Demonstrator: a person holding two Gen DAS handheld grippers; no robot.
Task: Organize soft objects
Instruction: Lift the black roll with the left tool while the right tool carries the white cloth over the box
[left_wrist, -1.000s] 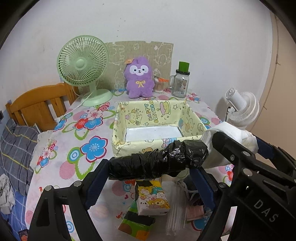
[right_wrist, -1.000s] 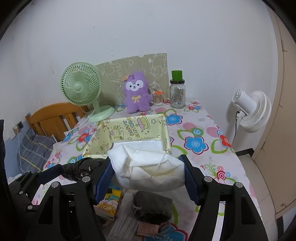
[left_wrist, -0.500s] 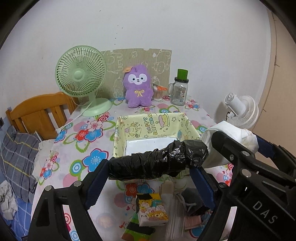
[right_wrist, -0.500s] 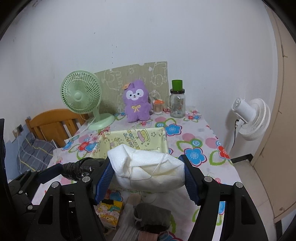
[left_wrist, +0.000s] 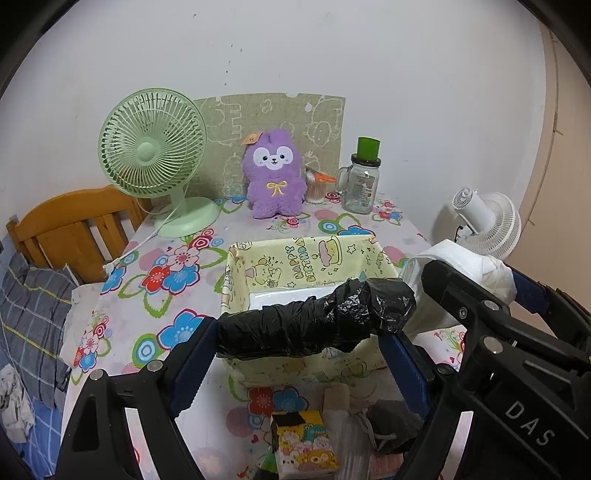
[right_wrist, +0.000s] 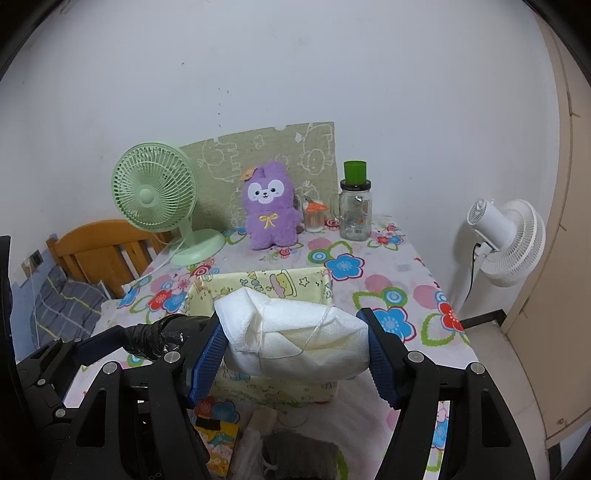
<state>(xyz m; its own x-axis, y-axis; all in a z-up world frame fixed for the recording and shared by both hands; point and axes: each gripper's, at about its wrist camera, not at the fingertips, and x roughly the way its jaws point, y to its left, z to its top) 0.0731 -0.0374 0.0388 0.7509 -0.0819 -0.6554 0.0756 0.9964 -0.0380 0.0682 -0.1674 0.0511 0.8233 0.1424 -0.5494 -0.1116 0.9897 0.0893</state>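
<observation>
Nearest, L gripper (left_wrist: 301, 334) is clamped endwise on a black roll (left_wrist: 314, 323) of crinkled plastic; jaws stand wide since the roll spans them. R gripper (right_wrist: 293, 345) is clamped on a white bundle (right_wrist: 291, 339) tied w/ thin string, pads pressing both ends. Both loads hang in the air just short of the near wall of the yellow box (left_wrist: 306, 258), over the leftover items on the table (left_wrist: 184, 266): a tissue pack (left_wrist: 304, 448), a dark pouch (left_wrist: 393, 424), a clear packet.

Step in hand, as I judge it: carry both over the near wall and set them inside the box.
- Clear the wall first, then lower; the box looks like soft fabric and a clipped rim would prob. drag or fold it.
- Drop one at a time or side by side, long axes parallel, so they don't stack crooked.
- Let go only once low inside; the roll could unwind or roll if released high.

Views: L cam shows the box floor, a white liner w/ nothing on it, which the bundle hides in R cam. R cam shows the string and the bundle's full shape; L cam catches only its edge behind the R gripper's frame.

Far end: green fan (left_wrist: 155, 162), purple plush (left_wrist: 275, 173), jar (left_wrist: 360, 181).
</observation>
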